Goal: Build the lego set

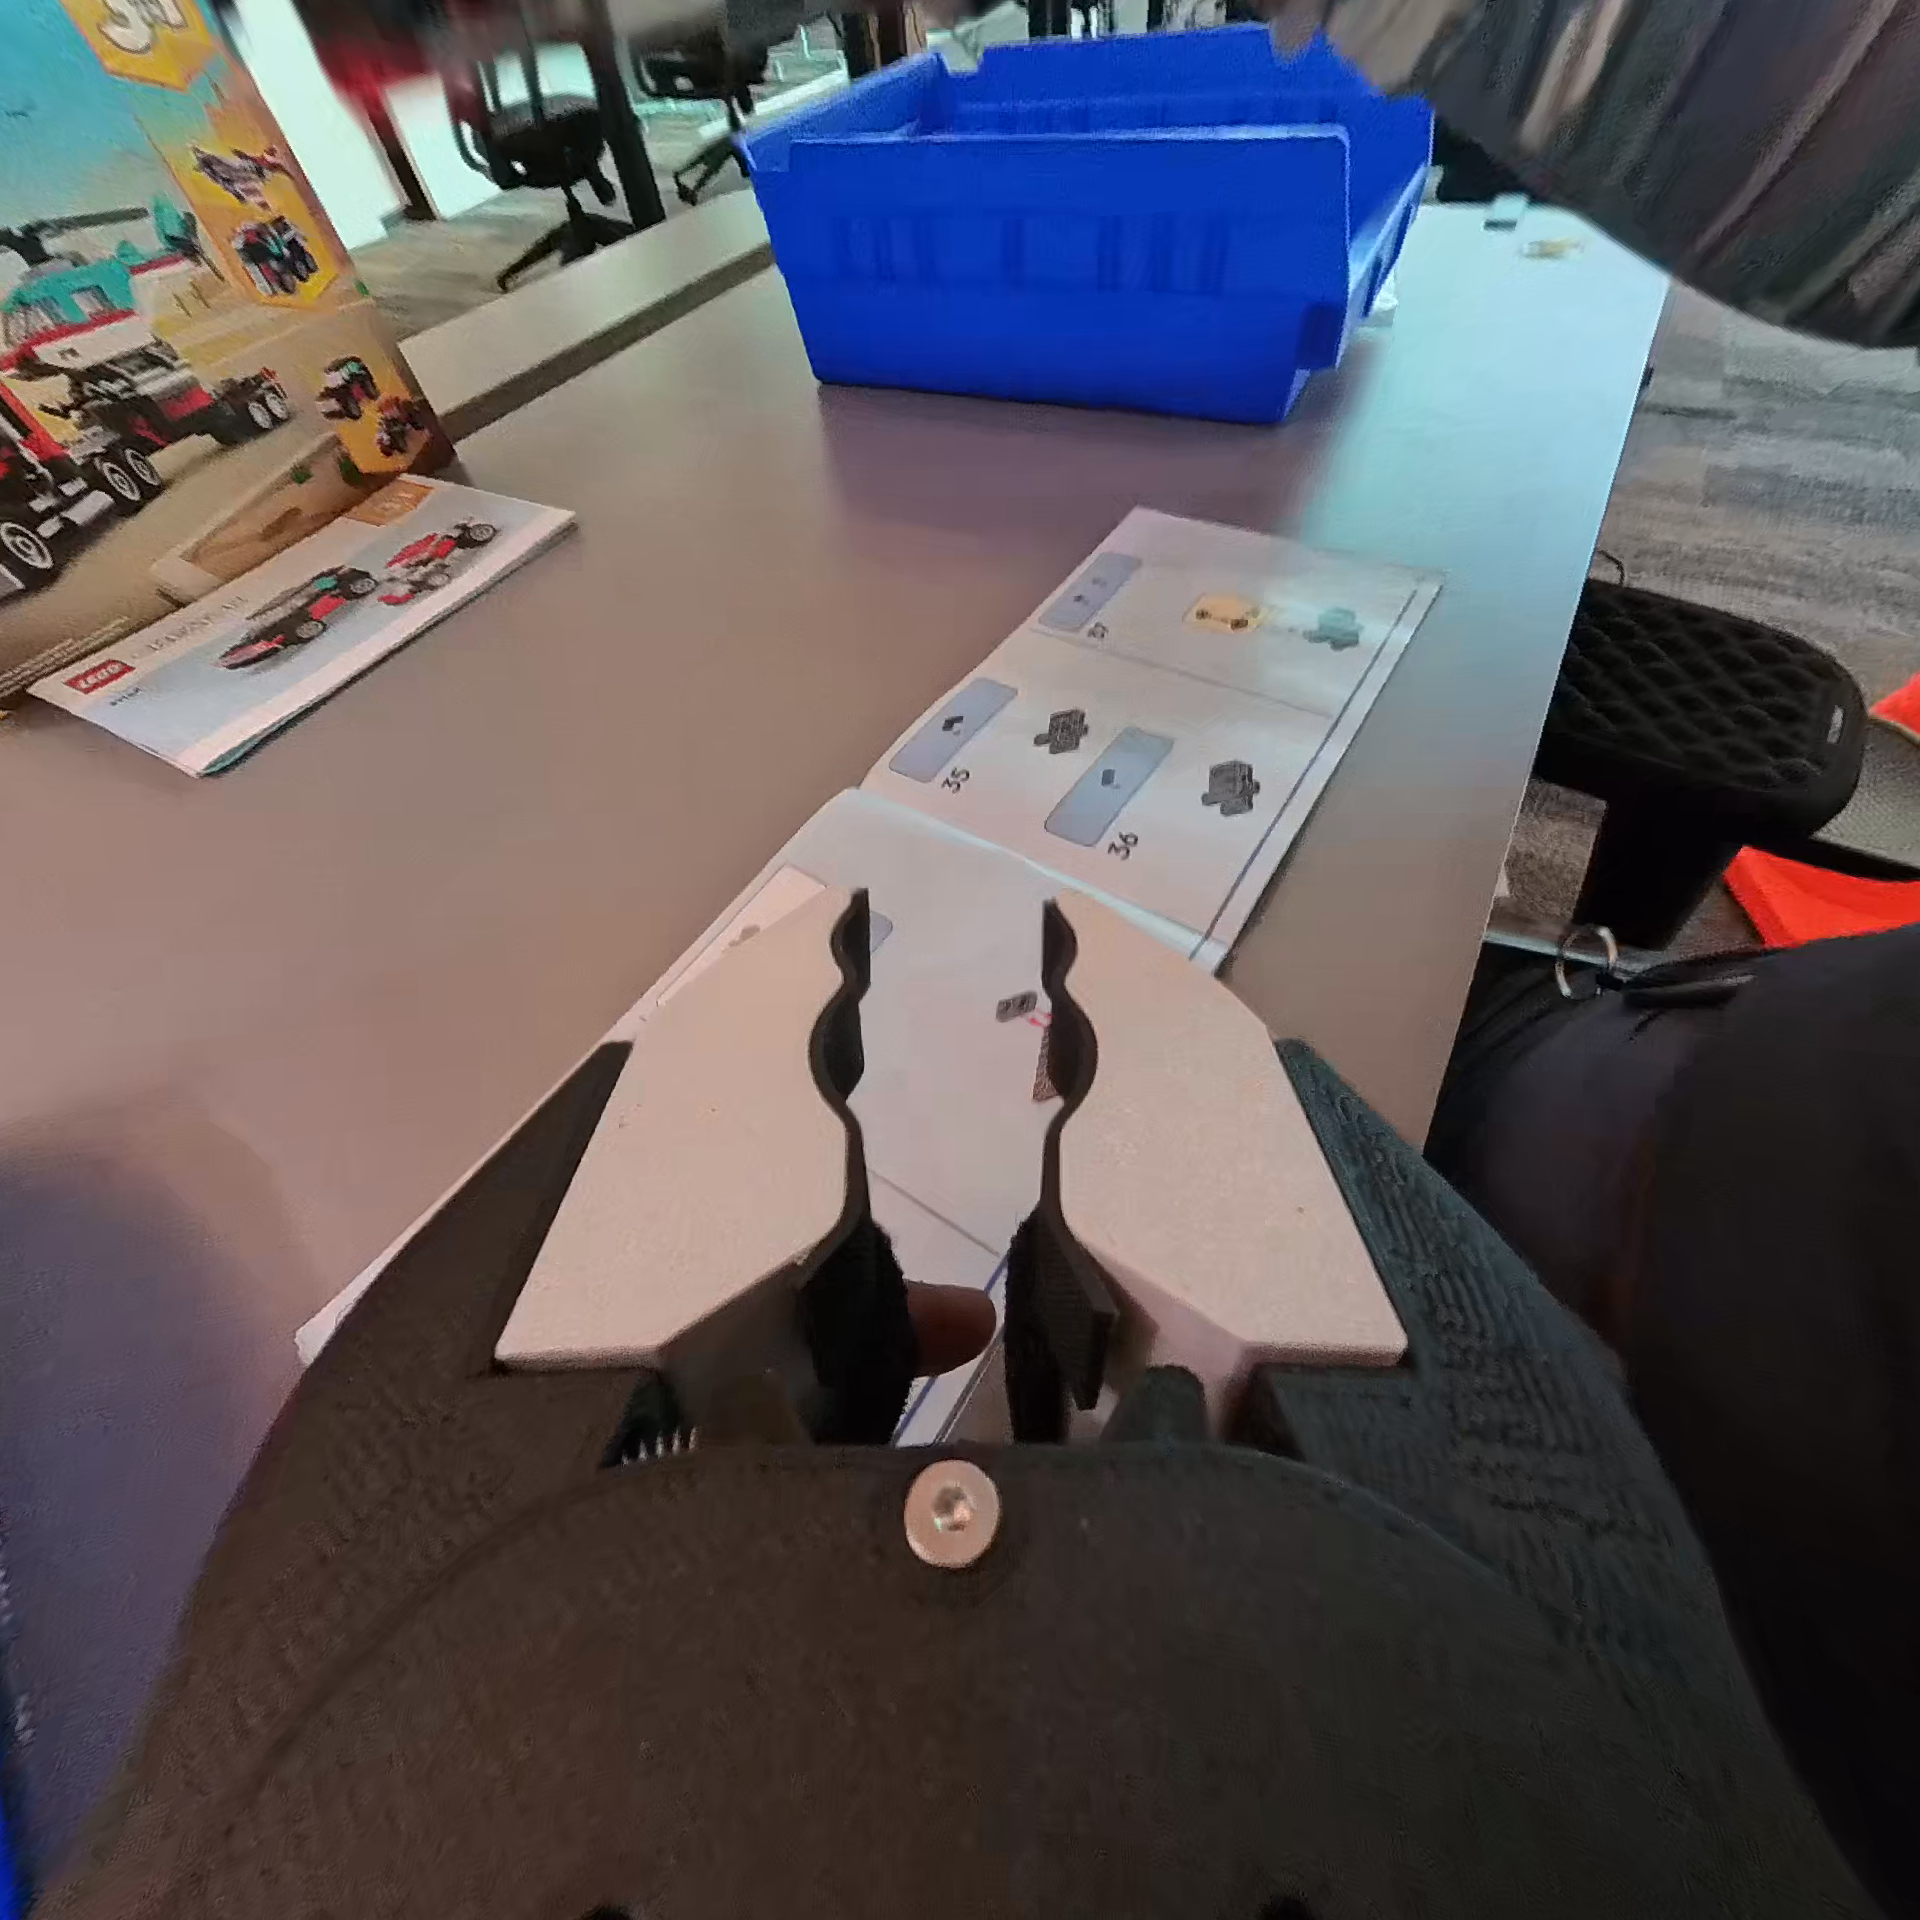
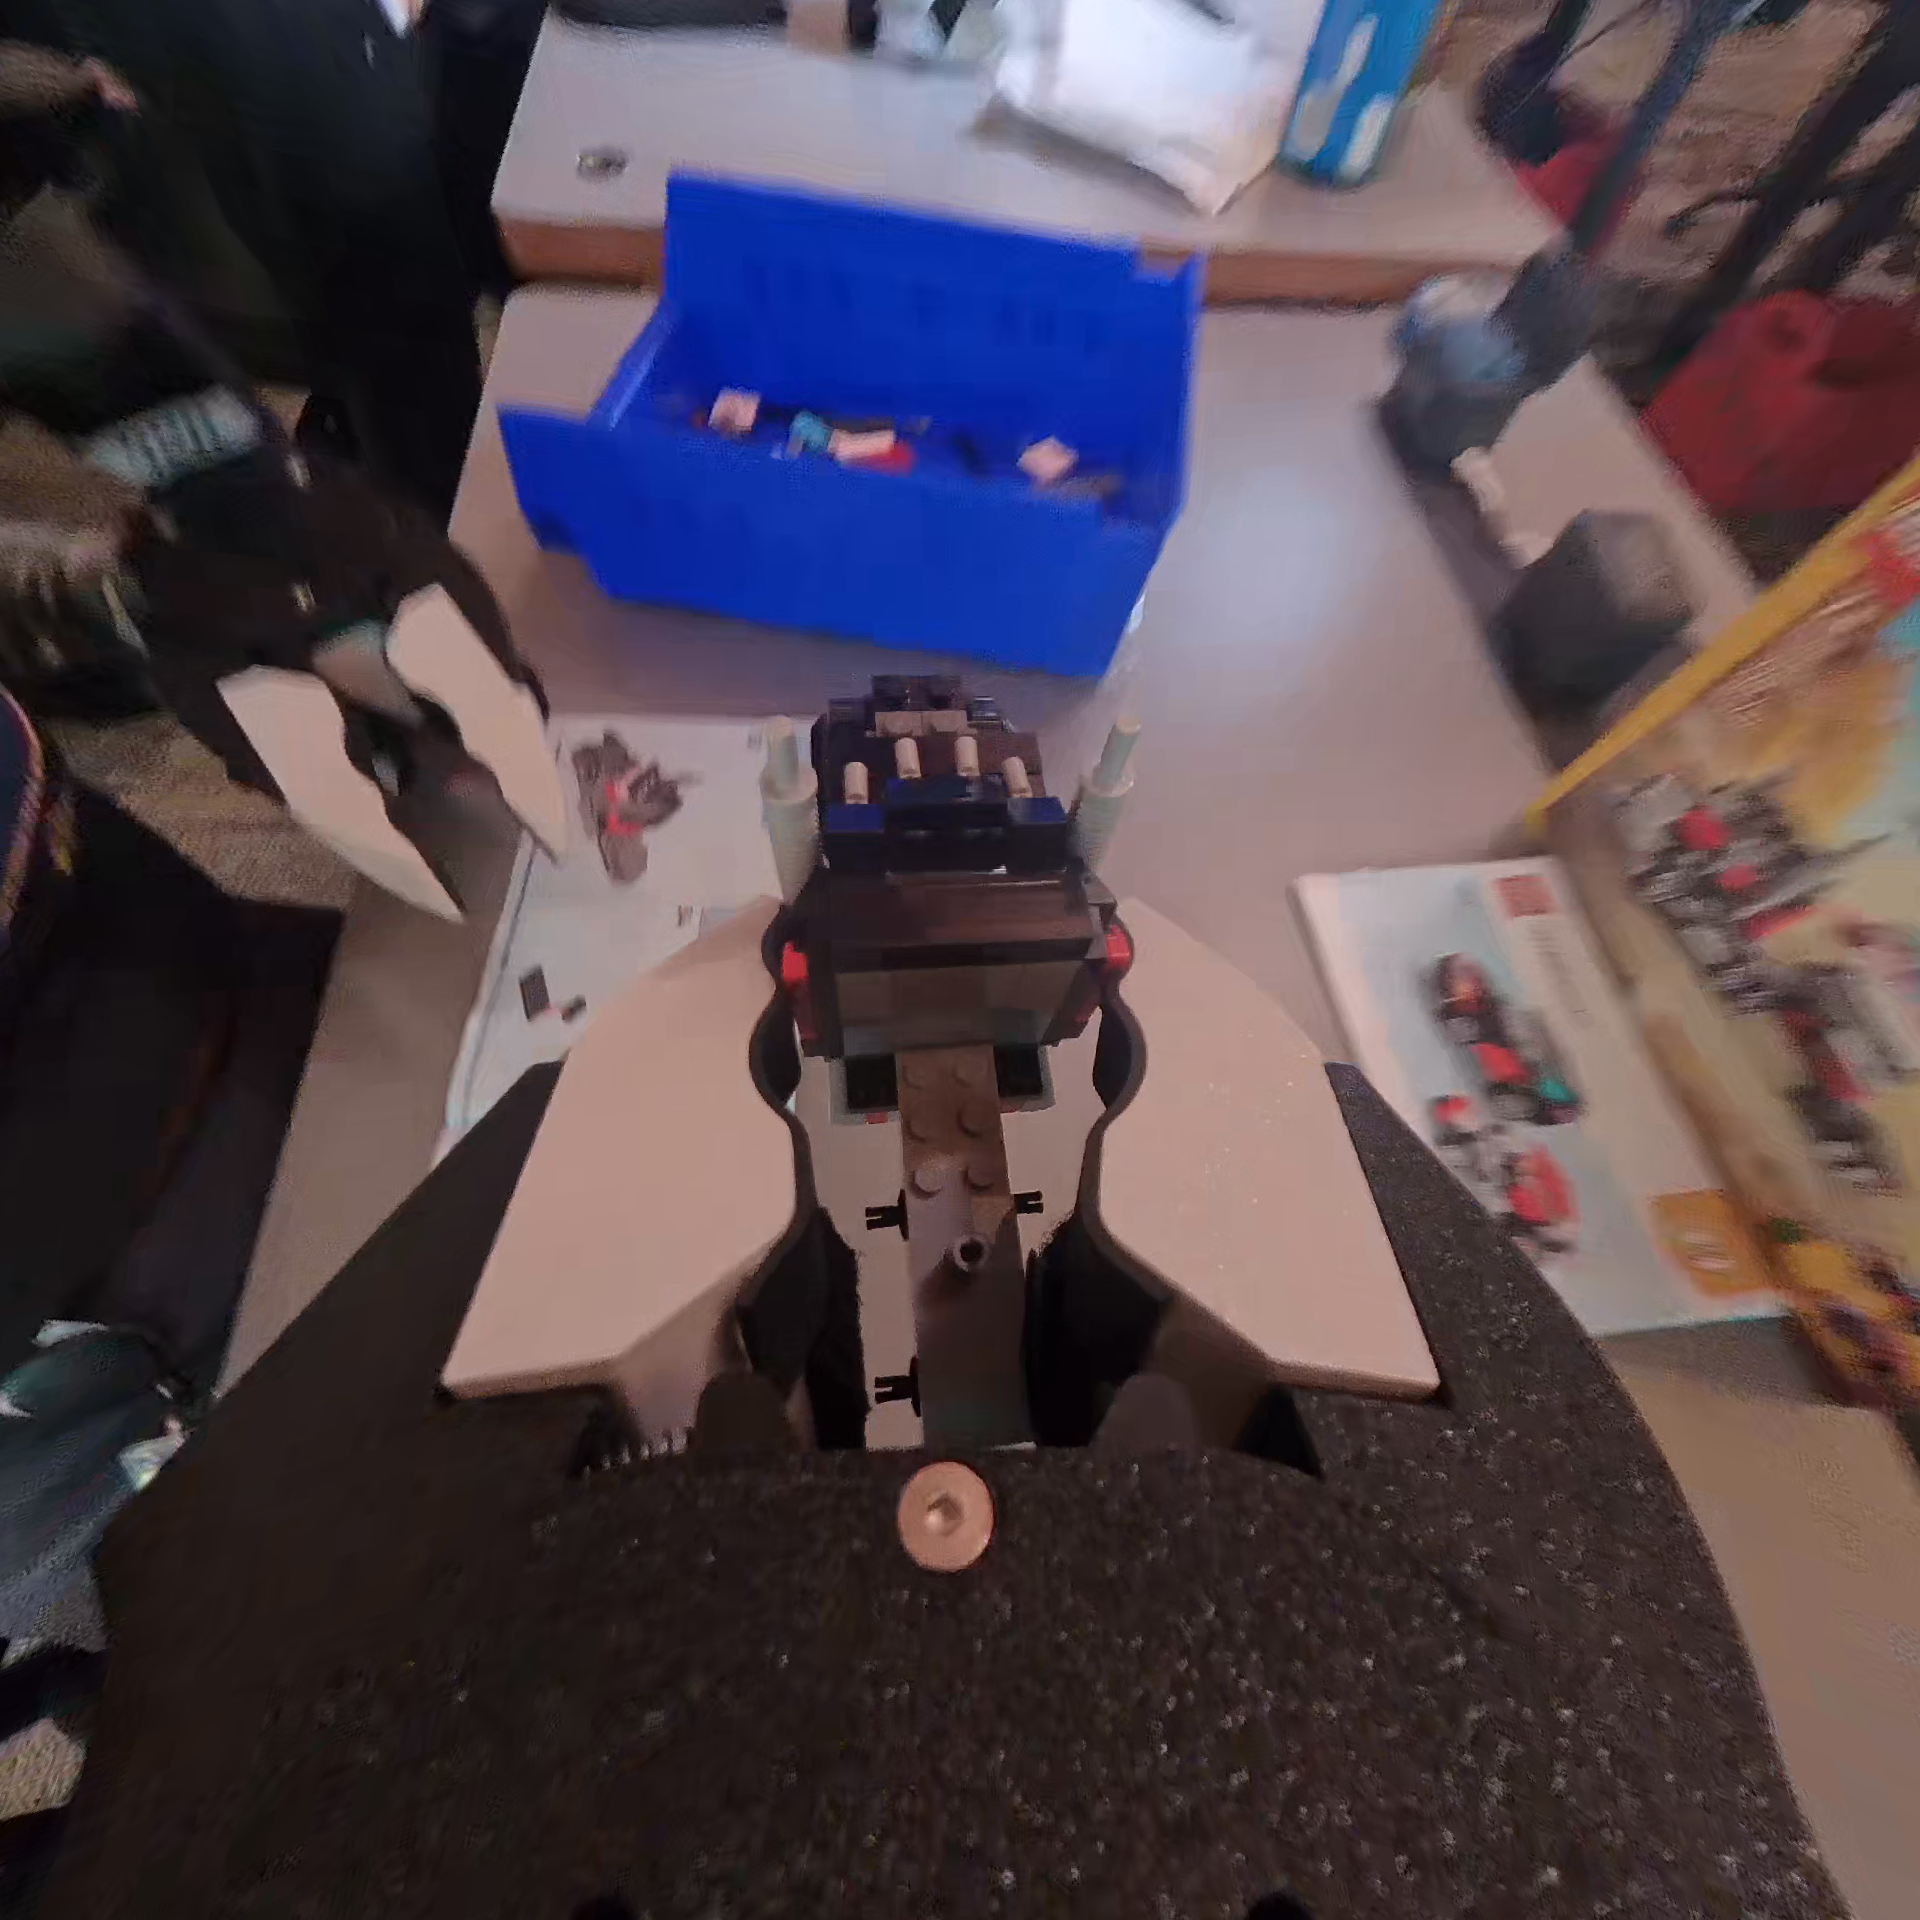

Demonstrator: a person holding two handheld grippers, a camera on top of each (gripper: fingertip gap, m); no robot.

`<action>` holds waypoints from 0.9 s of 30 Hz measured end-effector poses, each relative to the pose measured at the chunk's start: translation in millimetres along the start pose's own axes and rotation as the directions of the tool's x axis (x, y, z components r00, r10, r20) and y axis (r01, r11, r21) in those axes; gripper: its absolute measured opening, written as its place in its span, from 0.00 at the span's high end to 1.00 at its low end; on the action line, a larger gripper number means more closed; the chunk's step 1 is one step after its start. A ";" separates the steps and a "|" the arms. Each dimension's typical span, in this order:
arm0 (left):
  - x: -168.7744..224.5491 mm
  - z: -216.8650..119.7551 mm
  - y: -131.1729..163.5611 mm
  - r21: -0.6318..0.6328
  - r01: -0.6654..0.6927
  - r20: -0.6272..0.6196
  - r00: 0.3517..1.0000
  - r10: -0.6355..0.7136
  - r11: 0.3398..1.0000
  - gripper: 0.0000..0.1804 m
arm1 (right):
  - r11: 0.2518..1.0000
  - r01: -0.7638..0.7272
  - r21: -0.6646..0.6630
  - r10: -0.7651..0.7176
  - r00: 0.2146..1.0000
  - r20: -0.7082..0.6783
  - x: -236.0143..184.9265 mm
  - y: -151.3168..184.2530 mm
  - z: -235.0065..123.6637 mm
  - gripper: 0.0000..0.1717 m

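Brick-built truck (image 2: 940, 914) clamped between right gripper's (image 2: 943, 940) jaws.

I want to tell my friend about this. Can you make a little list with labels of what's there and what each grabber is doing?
Place: grey table
Right gripper: shut on a dark toy-brick truck model, its fingers against the cab's sides
Left gripper: open, nothing between its fingers, over the open instruction booklet
Behind: blue bin holding loose bricks
To one side: closed instruction booklet and toy set box
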State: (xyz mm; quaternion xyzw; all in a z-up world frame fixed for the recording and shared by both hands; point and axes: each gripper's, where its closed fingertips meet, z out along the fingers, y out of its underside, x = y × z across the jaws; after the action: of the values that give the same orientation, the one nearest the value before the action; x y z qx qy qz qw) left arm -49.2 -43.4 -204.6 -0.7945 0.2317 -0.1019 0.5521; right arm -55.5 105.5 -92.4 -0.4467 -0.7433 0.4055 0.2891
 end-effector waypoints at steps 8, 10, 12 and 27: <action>-6.6 -4.9 26.3 -0.164 -0.047 -0.047 0.998 0.040 0.985 0.80 | 0.985 0.055 -0.166 -0.039 0.994 0.103 -1.2 120.0 91.9 0.68; -8.0 -6.2 31.8 -0.196 -0.058 -0.059 0.997 0.047 0.979 0.79 | 0.985 0.056 -0.164 -0.036 0.992 0.118 1.4 124.1 97.1 0.68; -7.9 -6.5 33.8 -0.207 -0.059 -0.073 0.996 0.045 0.977 0.78 | 0.983 0.059 -0.172 -0.036 0.990 0.136 2.3 128.1 99.6 0.68; -22.8 -19.4 64.2 -0.365 -0.064 -0.033 0.998 0.056 0.929 0.76 | 0.913 -0.296 -0.280 0.238 0.945 -0.224 -69.4 134.7 33.3 0.47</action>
State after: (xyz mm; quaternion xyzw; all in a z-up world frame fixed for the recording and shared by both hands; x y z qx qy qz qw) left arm -93.6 -66.7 -254.6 -0.8746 0.2769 -0.0488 0.3949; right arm 6.1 68.4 -229.9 -0.6199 -0.6992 0.2762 0.2250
